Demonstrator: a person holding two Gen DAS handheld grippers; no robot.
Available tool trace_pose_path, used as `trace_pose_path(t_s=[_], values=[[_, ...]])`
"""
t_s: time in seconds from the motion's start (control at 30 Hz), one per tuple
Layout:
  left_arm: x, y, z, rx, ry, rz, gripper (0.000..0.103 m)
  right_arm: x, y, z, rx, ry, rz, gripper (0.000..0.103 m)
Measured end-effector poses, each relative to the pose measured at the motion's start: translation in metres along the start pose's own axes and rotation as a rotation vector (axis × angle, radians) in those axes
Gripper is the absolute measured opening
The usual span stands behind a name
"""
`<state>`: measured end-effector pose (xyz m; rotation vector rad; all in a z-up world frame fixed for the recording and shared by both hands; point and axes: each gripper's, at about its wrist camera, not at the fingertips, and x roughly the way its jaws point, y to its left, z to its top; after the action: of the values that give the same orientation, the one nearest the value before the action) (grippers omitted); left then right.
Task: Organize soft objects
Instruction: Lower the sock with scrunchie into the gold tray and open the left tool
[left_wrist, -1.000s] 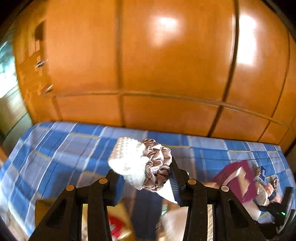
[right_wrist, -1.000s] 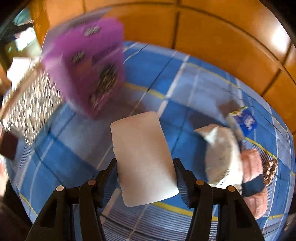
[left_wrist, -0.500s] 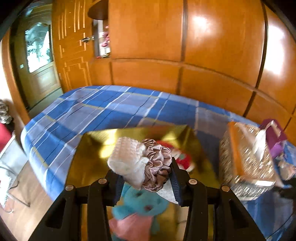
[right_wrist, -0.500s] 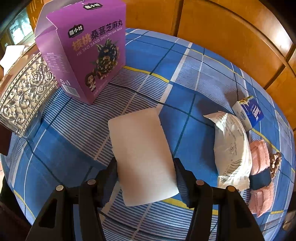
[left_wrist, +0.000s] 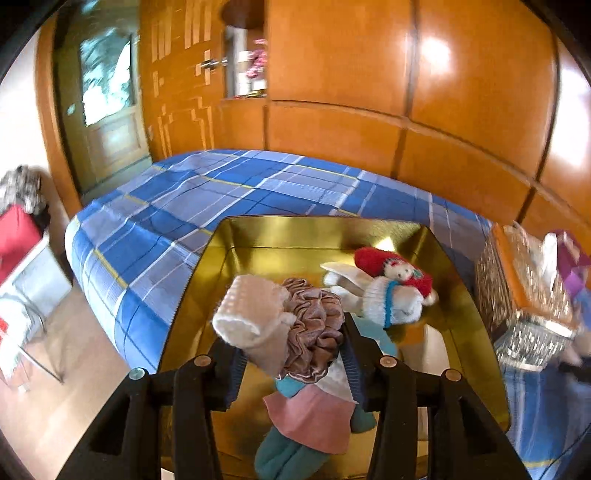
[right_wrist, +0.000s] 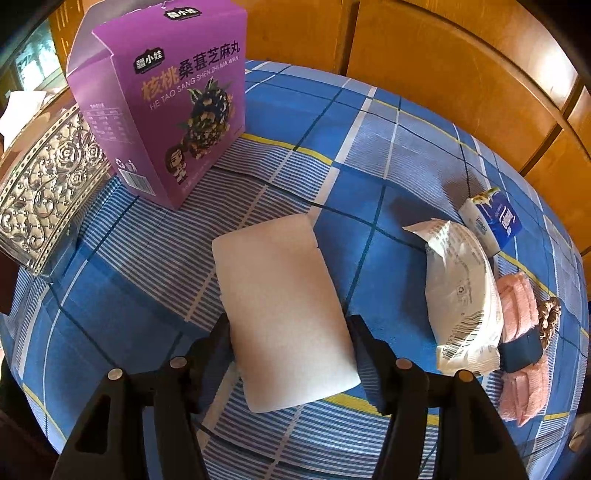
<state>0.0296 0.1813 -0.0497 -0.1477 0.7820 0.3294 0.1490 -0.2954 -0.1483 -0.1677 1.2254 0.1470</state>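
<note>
Scrunchies, a cream knitted one (left_wrist: 251, 321) and a taupe satin one (left_wrist: 314, 328), sit pinched in the left gripper (left_wrist: 291, 343) fingers above the gold metal tray (left_wrist: 332, 229), where a red-capped plush doll (left_wrist: 391, 284) at 1 o'clock and a teal plush toy (left_wrist: 291, 450) at 6 already lie.

Right view: the right gripper (right_wrist: 290, 350) clasps a white foam pad (right_wrist: 280, 306) over the blue plaid bed (right_wrist: 369, 147); pink rolled towels (right_wrist: 517, 314) at 3 o'clock remain unsorted.
</note>
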Motion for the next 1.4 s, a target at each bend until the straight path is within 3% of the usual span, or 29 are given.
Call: trace_pose_path(t_s=[0.1,0.27,0.5,0.8,1.07,1.4], values=[[-0.003,0.015,0.006,-0.054,-0.014,-0.003,0.047,0.000,0.005,-0.002,0.000,-0.005,-0.009,0.062],[-0.001,0.028,0.009,-0.055,-0.020,0.032,0.047,-0.001,0.012,-0.004,-0.001,-0.011,-0.029,0.062],[0.004,0.028,0.001,-0.048,0.004,0.027,0.057,-0.003,0.018,-0.006,0.001,-0.015,-0.047,0.062],[-0.010,0.015,0.004,0.005,-0.033,0.012,0.065,-0.004,0.015,-0.006,0.008,-0.013,-0.038,0.062],[-0.033,-0.004,0.008,0.114,-0.102,0.022,0.066,-0.002,0.009,-0.001,0.043,-0.001,-0.027,0.062],[-0.054,-0.018,0.007,0.176,-0.144,0.005,0.066,0.000,0.010,0.003,0.061,0.002,-0.040,0.062]])
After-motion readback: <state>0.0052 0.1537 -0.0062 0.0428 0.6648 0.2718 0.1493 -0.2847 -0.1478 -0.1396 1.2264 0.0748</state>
